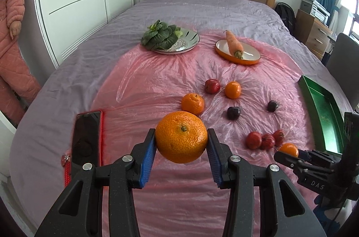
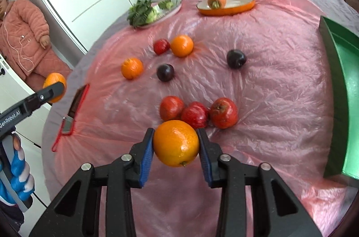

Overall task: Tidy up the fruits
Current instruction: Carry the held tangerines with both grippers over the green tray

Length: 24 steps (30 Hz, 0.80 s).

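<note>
My left gripper (image 1: 181, 135) is shut on a large orange (image 1: 179, 147), held above the pink plastic sheet (image 1: 157, 84) on the bed. My right gripper (image 2: 176, 142) is shut on another orange (image 2: 175, 151), just in front of three red apples (image 2: 195, 113). On the sheet beyond lie two more oranges (image 2: 181, 45), a small red apple (image 2: 161, 46) and two dark plums (image 2: 236, 58). A green tray (image 2: 341, 71) stands at the right edge. In the left wrist view the right gripper (image 1: 289, 155) shows at the lower right with its orange (image 1: 288, 148).
At the far end a silver plate (image 1: 190, 44) holds leafy greens and an orange dish (image 1: 251, 57) holds a carrot. A phone in a red case (image 1: 86, 138) lies on the left. A person in pink (image 2: 24, 35) stands beside the bed by white wardrobes.
</note>
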Motion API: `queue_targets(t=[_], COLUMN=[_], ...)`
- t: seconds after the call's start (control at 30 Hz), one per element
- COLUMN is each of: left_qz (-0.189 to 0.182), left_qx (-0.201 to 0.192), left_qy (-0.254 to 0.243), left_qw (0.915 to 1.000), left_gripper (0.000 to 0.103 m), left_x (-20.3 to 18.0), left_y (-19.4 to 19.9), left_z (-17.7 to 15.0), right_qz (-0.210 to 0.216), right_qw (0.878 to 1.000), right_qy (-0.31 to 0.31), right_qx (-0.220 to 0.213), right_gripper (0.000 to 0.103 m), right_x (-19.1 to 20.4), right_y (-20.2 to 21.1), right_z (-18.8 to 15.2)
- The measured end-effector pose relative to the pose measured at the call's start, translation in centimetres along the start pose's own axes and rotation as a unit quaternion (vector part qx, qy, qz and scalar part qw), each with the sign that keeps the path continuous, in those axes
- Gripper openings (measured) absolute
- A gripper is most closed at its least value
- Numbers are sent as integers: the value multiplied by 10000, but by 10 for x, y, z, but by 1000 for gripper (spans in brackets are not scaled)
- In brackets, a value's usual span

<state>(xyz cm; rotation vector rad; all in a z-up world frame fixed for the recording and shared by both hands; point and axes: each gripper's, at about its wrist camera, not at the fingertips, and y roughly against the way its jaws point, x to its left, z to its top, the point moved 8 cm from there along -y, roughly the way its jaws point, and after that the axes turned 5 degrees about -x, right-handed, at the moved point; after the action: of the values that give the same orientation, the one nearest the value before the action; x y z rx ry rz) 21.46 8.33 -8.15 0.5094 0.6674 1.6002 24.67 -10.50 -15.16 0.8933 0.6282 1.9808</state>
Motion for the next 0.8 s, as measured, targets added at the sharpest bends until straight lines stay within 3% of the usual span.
queue_targets(t=[0.43,0.8], left_qz=[-18,-203], left_qx=[-167,-342], left_qy=[-53,-273], left_qw=[9998,9988], left_gripper=[38,38], left_x=[-19,-64], left_y=[49,78], left_z=[-1,10], right_qz=[222,287], right_qw=[9984,9945], right_qy=[-253,-497], right_qx=[-449,-877], right_gripper=[65,65], right_x=[12,-7], right_y=[56,104], right_z=[7,9])
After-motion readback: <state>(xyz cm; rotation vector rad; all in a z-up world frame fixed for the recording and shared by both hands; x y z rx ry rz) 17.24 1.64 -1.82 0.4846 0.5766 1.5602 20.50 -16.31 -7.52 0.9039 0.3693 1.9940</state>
